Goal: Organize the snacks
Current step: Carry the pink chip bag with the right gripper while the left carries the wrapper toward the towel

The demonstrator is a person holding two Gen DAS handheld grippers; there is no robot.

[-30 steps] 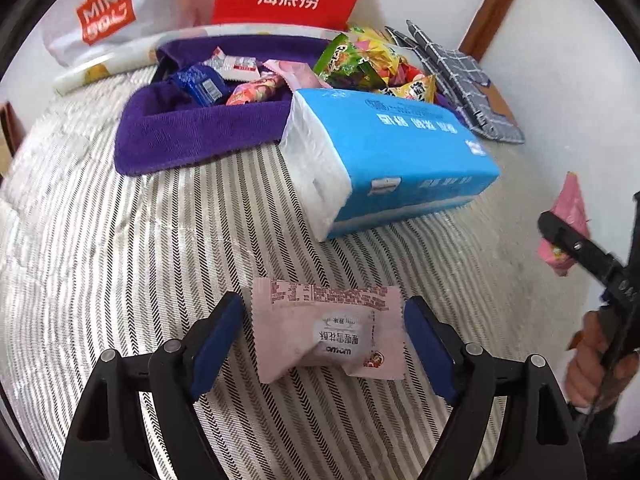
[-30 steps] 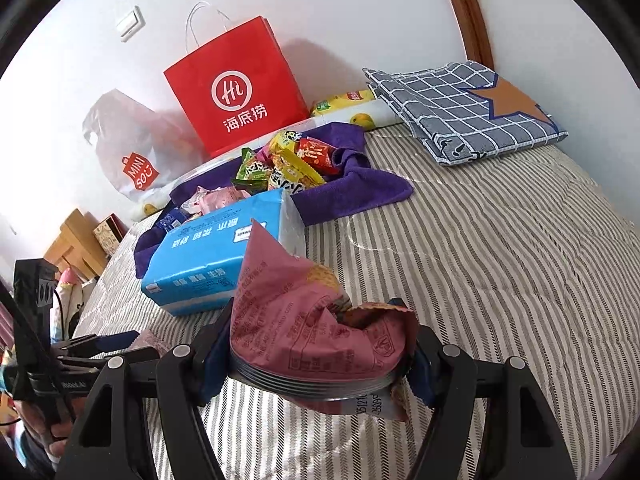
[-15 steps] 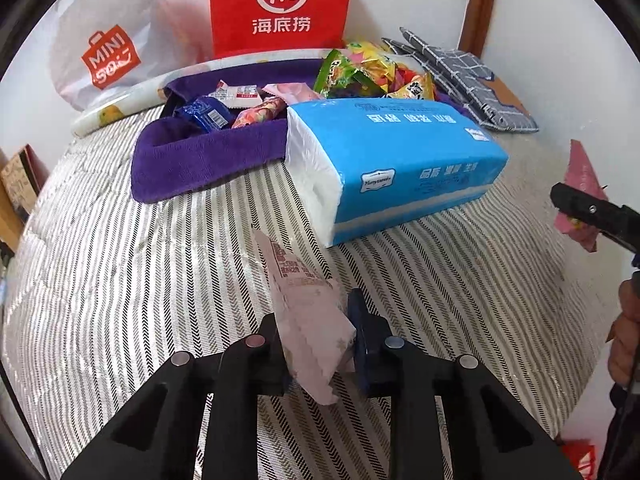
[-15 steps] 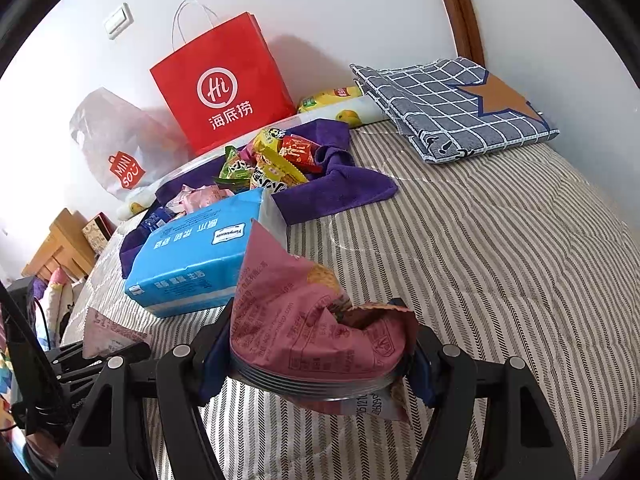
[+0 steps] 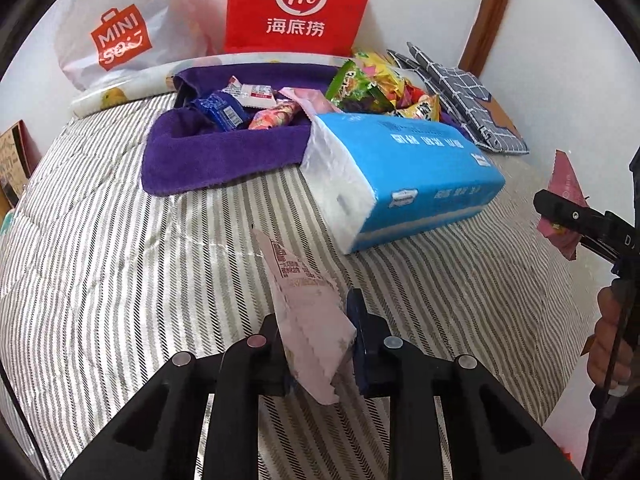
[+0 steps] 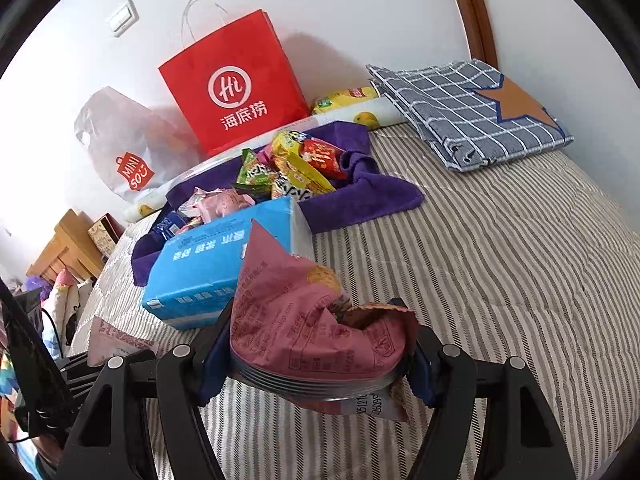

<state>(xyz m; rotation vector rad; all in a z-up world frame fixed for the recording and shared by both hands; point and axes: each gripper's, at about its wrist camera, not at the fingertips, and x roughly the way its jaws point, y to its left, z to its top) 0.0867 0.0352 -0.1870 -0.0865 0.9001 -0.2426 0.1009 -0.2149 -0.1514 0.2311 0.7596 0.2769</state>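
My left gripper [image 5: 318, 332] is shut on a pale pink snack packet [image 5: 308, 312] and holds it edge-up above the striped bed cover. My right gripper [image 6: 316, 356] is shut on a crumpled dark pink snack bag [image 6: 304, 320]; that bag also shows at the right edge of the left wrist view [image 5: 562, 200]. A purple towel [image 5: 208, 152] lies at the back of the bed with several snacks on it: blue and pink packets [image 5: 240, 108] on the left, green, yellow and red ones [image 5: 380, 88] on the right. It also shows in the right wrist view [image 6: 360, 196].
A blue tissue pack [image 5: 404, 172] lies between the grippers and the towel. A red paper bag [image 5: 300, 4] and a white Miniso bag [image 5: 120, 36] stand against the wall. A folded checked cloth [image 6: 468, 108] lies at the back right. Wooden furniture [image 6: 68, 248] stands left of the bed.
My left gripper closed on the pale pink packet, which lay flat between open fingers, and lifted it edge-up off the bed. My right gripper kept its hold on the dark pink bag.
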